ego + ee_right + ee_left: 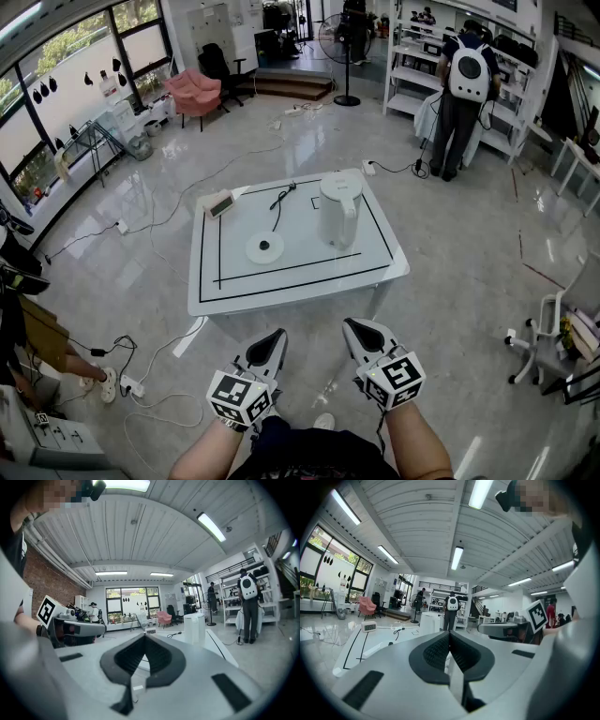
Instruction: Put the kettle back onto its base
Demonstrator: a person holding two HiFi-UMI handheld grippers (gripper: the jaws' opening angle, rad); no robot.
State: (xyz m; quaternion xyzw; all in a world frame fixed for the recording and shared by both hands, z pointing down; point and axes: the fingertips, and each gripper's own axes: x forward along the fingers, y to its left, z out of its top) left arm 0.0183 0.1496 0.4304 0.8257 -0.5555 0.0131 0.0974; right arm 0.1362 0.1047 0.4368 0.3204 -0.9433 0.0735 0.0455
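A white electric kettle (339,209) stands upright on the right half of the white table (244,286). Its round white base (265,247) lies to the left of it, a black cord running from it toward the table's far edge. The kettle also shows small in the left gripper view (429,622) and in the right gripper view (195,626). Both grippers hover in front of the table's near edge, well short of both objects. My left gripper (275,338) is shut and empty. My right gripper (355,328) is shut and empty too.
A small digital clock (221,203) sits at the table's far left corner. Black tape lines frame the tabletop. Cables and a power strip (130,384) lie on the floor to the left. A person with a white backpack (466,86) stands by shelves far right. A chair (544,330) stands right.
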